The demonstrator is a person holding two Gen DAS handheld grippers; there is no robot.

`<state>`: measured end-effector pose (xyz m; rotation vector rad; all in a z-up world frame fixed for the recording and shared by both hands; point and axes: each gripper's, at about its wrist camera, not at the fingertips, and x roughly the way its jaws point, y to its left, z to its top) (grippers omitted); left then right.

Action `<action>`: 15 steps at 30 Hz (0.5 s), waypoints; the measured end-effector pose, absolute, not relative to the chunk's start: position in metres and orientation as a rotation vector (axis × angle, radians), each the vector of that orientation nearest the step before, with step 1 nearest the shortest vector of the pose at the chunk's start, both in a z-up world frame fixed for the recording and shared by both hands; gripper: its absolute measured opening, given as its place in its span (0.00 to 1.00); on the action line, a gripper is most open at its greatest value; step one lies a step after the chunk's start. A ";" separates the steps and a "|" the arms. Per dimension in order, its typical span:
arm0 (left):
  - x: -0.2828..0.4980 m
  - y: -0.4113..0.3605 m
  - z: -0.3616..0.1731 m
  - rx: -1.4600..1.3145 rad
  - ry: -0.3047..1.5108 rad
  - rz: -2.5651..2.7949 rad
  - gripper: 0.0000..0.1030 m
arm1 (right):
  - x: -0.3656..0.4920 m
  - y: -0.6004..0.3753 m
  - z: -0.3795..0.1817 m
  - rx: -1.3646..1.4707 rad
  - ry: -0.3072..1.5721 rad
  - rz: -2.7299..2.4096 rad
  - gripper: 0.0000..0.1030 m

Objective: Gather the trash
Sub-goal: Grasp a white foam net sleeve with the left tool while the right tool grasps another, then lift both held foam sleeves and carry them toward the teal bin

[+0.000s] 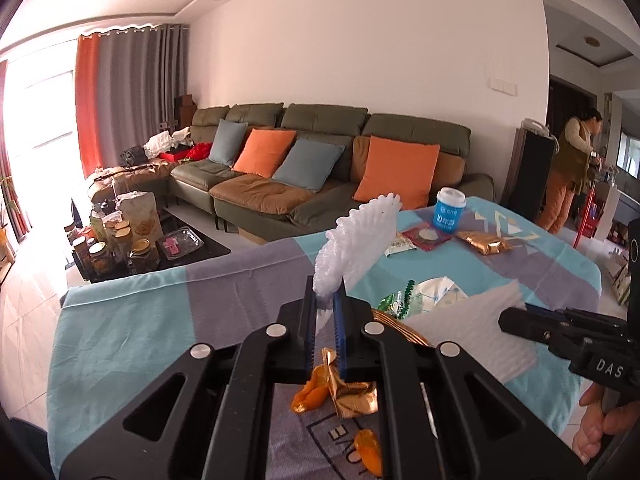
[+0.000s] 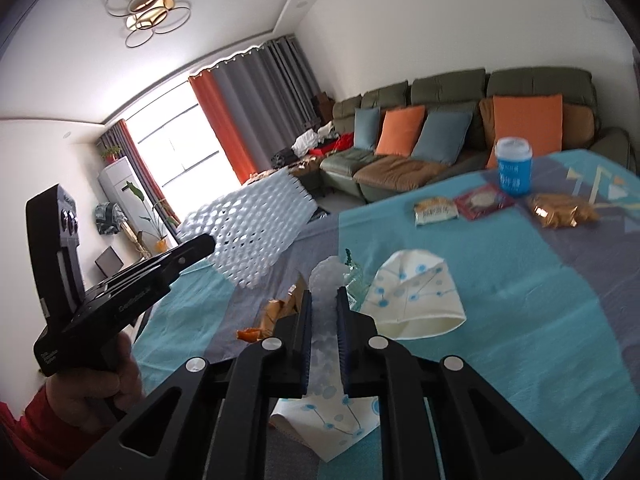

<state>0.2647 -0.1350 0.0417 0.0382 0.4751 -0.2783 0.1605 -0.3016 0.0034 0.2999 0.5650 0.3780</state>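
White foam mesh fruit sleeve [image 1: 352, 248]: lifted clear of the teal-and-grey clothed surface [image 1: 132, 332], clenched in left tongs [image 1: 325, 312] for carrying off; right tongs [image 2: 324, 312] grasping a second crumpled translucent foam sleeve [image 2: 326, 280], likewise raised for disposal.

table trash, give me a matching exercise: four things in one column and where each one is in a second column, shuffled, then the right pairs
Things
1. white foam net
2. blue cup
3. orange peel
4. gold wrapper

Places
a. lying under the left gripper, near edge of the table
b. standing upright at the far side of the table
c. clamped between the left gripper's fingers, lifted off the table
d. lying flat just right of the red packet

Pairs: 1-c, 2-b, 3-a, 4-d
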 end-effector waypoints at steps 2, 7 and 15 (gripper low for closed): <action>0.254 -0.130 0.047 0.028 0.464 -0.276 0.08 | 0.154 -0.301 0.010 0.273 0.544 0.356 0.09; 0.225 -0.116 0.059 0.012 0.426 -0.260 0.08 | 0.143 -0.305 0.024 0.237 0.497 0.303 0.09; 0.173 -0.084 0.072 -0.017 0.386 -0.214 0.08 | 0.112 -0.313 0.055 0.191 0.377 0.222 0.09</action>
